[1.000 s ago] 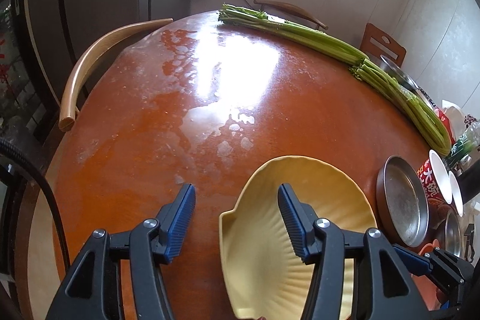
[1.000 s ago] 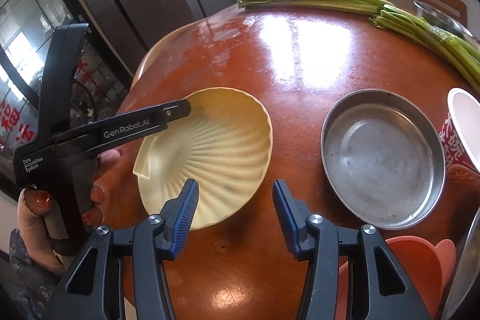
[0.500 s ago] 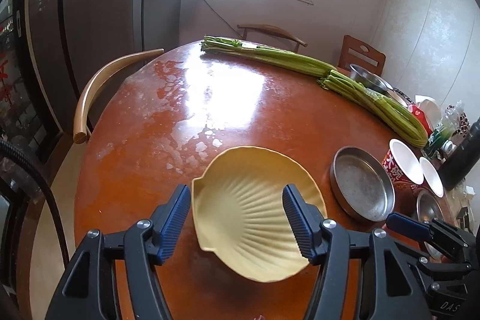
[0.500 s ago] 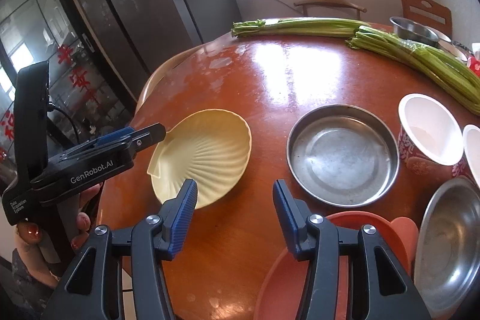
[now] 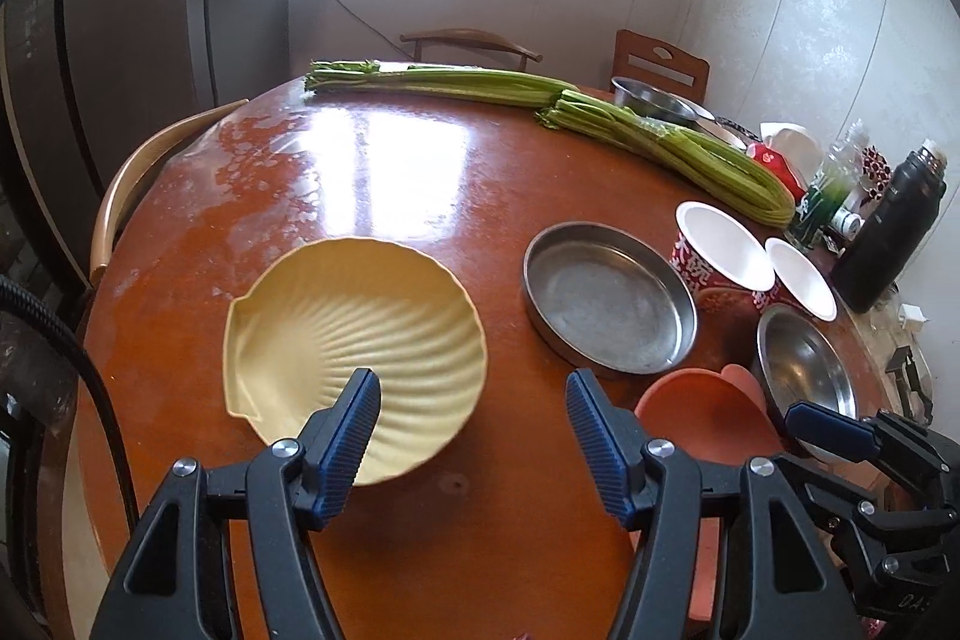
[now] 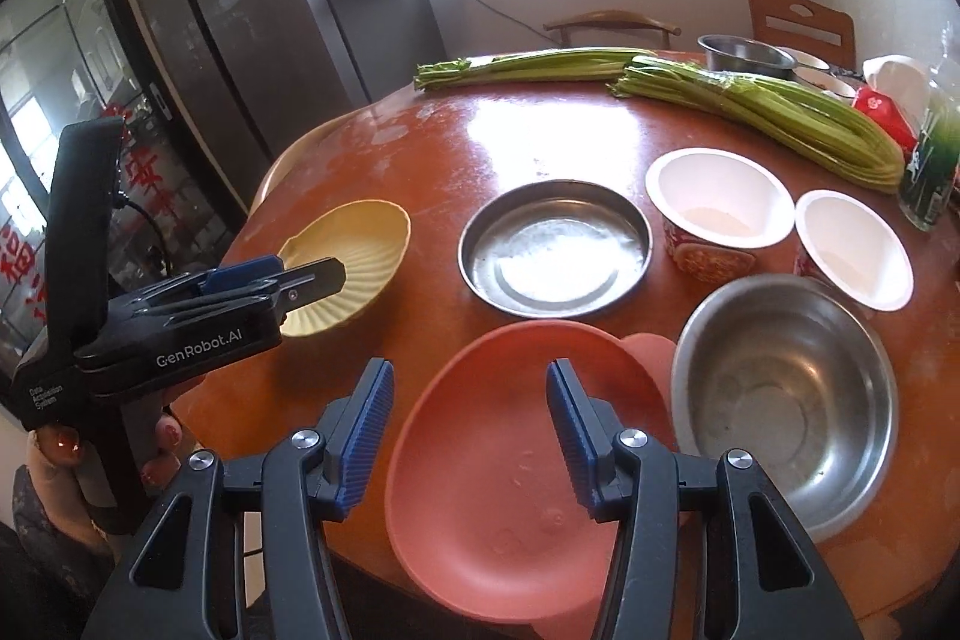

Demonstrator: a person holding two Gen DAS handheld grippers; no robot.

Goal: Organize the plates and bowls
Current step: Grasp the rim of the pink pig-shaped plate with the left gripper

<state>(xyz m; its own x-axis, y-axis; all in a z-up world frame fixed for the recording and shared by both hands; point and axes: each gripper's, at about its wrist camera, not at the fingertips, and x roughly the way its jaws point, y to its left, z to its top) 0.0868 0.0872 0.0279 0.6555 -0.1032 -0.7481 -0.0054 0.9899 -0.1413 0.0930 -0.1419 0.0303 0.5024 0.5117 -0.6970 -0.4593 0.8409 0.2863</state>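
Hidden: pink plate [image 6: 510,490] near edge cut off behind right gripper [image 6: 469,437]; far steel bowl [image 6: 744,53] partly behind celery [image 6: 780,118].
Yellow shell plate [image 5: 354,352]: empty, on bench [image 5: 420,196], left of steel pan [image 5: 609,298].
Steel bowl [image 6: 786,400]: empty.
Paper cups [image 6: 717,208]: contents unclear.
Left gripper [image 5: 473,433]: fingers wide, holding nothing.
Right gripper: fingers wide over pink plate.

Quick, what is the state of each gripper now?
Left gripper: open, holding nothing, above the yellow shell plate.
Right gripper: open, holding nothing, above the pink plate.
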